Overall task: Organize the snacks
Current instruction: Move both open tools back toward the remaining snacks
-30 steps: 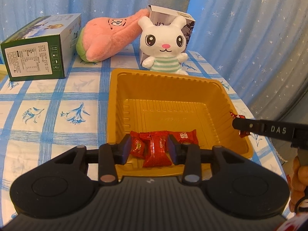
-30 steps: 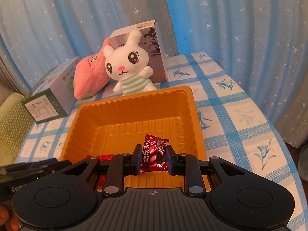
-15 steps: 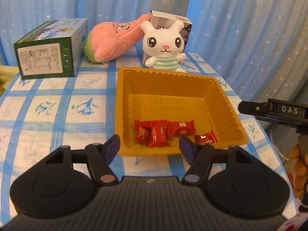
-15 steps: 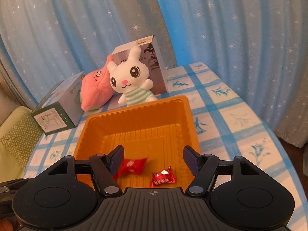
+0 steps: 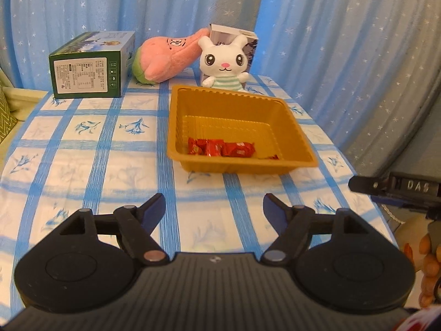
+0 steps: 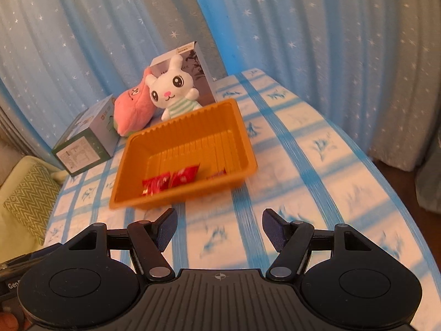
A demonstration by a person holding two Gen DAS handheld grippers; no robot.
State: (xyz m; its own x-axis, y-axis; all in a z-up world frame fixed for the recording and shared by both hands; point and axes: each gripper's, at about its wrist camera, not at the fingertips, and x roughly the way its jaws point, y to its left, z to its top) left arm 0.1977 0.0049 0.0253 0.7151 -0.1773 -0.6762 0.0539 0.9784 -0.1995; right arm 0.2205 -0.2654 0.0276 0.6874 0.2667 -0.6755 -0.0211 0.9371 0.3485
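An orange plastic tray [image 5: 297, 135] [image 6: 242, 143] sits on the blue-checked tablecloth. Several red-wrapped candies [image 5: 220, 148] [image 6: 171, 180] lie along its near side. My left gripper [image 5: 214, 211] is open and empty, above the cloth well in front of the tray. My right gripper [image 6: 219, 226] is open and empty too, in front of the tray's near edge. The right gripper's body [image 5: 397, 187] shows at the right edge of the left wrist view.
A green box [image 5: 91, 69] [image 6: 85, 143], a pink plush [image 5: 165, 55] [image 6: 132, 107], a white bunny plush [image 5: 224, 63] [image 6: 171, 91] and a grey box [image 5: 234, 31] [image 6: 193, 60] stand behind the tray. Blue starred curtains hang behind. The table edge curves down at right [image 6: 386, 171].
Both grippers let go of their candies into the tray, opened wide and pulled back from it towards the near side of the table.
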